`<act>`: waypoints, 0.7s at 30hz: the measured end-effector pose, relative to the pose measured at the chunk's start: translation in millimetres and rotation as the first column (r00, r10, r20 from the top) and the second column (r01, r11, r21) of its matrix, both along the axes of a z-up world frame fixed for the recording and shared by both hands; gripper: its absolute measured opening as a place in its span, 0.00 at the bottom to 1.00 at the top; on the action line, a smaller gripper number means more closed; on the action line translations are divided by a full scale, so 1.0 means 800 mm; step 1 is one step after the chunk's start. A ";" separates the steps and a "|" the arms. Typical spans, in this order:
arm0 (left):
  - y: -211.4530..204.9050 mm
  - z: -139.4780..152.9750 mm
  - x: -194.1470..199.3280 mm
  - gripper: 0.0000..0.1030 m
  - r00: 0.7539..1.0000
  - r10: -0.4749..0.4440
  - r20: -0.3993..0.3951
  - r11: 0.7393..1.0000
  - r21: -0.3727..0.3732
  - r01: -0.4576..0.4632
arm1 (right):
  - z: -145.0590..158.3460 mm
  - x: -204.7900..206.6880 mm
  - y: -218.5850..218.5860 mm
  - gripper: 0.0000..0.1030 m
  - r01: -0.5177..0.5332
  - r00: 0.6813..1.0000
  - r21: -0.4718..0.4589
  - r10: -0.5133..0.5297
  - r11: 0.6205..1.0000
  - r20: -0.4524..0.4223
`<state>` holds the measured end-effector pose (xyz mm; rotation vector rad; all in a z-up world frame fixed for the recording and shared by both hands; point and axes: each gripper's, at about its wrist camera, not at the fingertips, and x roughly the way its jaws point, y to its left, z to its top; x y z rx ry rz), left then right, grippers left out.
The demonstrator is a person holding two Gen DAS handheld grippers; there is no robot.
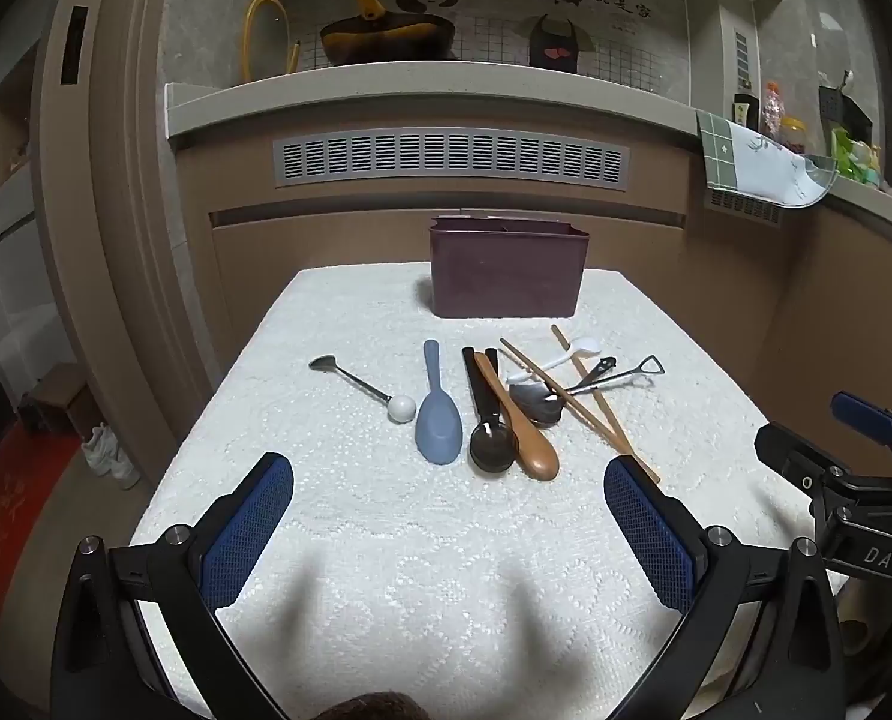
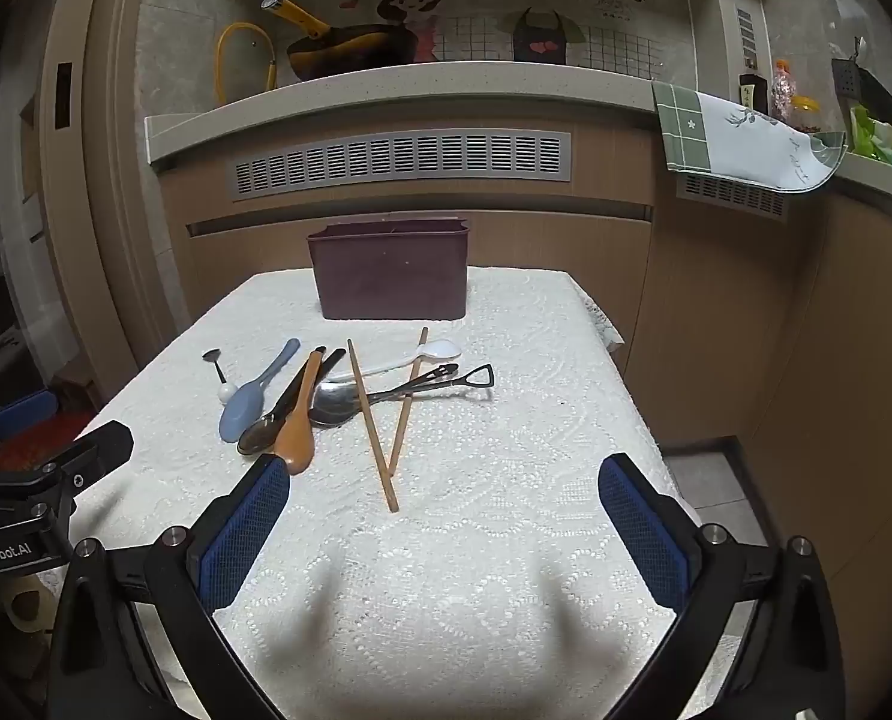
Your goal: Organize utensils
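Several utensils lie on the white tablecloth: a blue rice spoon, a black ladle, a wooden spoon, a metal spoon with a white ball end, two wooden chopsticks, a white spoon and a metal shovel-handled spoon. A dark purple holder box stands behind them. My left gripper is open and empty, just short of the spoons. My right gripper is open and empty, near the chopstick ends.
A kitchen counter with a vent grille runs behind the table. A green and white cloth hangs over its right end. The table's right edge drops to the floor. Shoes lie on the floor at left.
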<state>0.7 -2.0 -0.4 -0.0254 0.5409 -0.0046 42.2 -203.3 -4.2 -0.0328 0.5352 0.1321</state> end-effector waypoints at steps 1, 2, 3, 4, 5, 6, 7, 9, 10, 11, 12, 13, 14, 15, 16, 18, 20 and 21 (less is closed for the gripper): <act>0.000 0.000 0.000 1.00 1.000 -0.001 -0.001 1.000 0.000 0.001 | 0.000 0.000 0.000 1.00 0.000 1.000 0.000 0.000 1.000 0.000; 0.001 0.001 0.000 1.00 1.000 -0.001 -0.001 1.000 0.000 0.001 | -0.001 0.001 0.000 1.00 0.000 1.000 0.000 0.000 1.000 -0.001; 0.001 0.001 0.000 1.00 1.000 -0.002 -0.001 1.000 0.000 0.002 | -0.001 0.001 0.001 1.00 -0.001 1.000 0.001 0.001 1.000 0.000; 0.000 0.001 0.000 1.00 1.000 -0.004 -0.002 1.000 0.001 0.004 | 0.000 0.001 0.001 1.00 0.000 1.000 0.000 0.000 1.000 0.000; 0.000 0.002 0.000 1.00 1.000 -0.004 -0.001 1.000 0.002 0.004 | 0.000 0.001 0.001 1.00 0.000 1.000 0.000 0.000 1.000 0.000; 0.000 0.002 0.000 1.00 1.000 -0.005 -0.001 1.000 0.002 0.005 | 0.000 0.001 0.001 1.00 0.001 1.000 0.000 -0.001 1.000 0.000; 0.000 0.003 0.000 1.00 1.000 -0.006 -0.001 1.000 0.002 0.006 | -0.001 0.000 -0.001 1.00 0.001 1.000 0.000 -0.001 1.000 0.000; -0.001 0.002 0.000 1.00 1.000 -0.004 -0.002 1.000 0.003 0.004 | -0.003 0.001 -0.001 1.00 0.001 1.000 0.001 -0.001 1.000 -0.002; -0.001 0.002 -0.001 1.00 1.000 -0.004 -0.002 1.000 0.002 0.004 | -0.003 0.002 -0.001 1.00 0.001 1.000 0.002 -0.001 1.000 -0.002; -0.001 0.002 0.000 1.00 1.000 -0.005 -0.001 1.000 0.002 0.005 | -0.003 0.001 -0.001 1.00 0.001 1.000 0.002 -0.001 1.000 -0.002; -0.001 0.002 -0.001 1.00 1.000 -0.007 -0.002 1.000 0.003 0.007 | -0.003 0.001 -0.001 1.00 0.001 1.000 0.002 -0.001 1.000 -0.002; -0.002 0.001 -0.001 1.00 1.000 -0.009 -0.002 1.000 0.004 0.009 | -0.003 0.001 -0.001 1.00 0.000 1.000 0.002 0.000 1.000 -0.001; -0.003 0.002 -0.002 1.00 1.000 -0.010 -0.002 1.000 0.005 0.010 | -0.003 0.001 -0.001 1.00 0.001 1.000 0.002 -0.001 1.000 -0.002; -0.003 0.002 -0.002 1.00 1.000 -0.012 -0.001 1.000 0.005 0.012 | -0.003 0.001 -0.001 1.00 0.001 1.000 0.002 -0.001 1.000 -0.002; -0.004 0.001 -0.003 1.00 1.000 -0.013 -0.001 1.000 0.006 0.013 | -0.003 0.001 -0.001 1.00 0.001 1.000 0.002 -0.001 1.000 -0.002; -0.005 0.001 -0.003 1.00 1.000 -0.014 -0.001 1.000 0.007 0.014 | -0.003 0.001 -0.001 1.00 0.001 1.000 0.003 -0.001 1.000 -0.003; -0.005 0.001 -0.003 1.00 1.000 -0.013 -0.001 1.000 0.006 0.013 | -0.003 0.001 -0.001 1.00 0.000 1.000 0.003 0.000 1.000 -0.003; -0.004 0.001 -0.003 1.00 1.000 -0.013 -0.001 1.000 0.007 0.013 | -0.003 0.001 -0.001 1.00 0.000 1.000 0.003 0.000 1.000 -0.002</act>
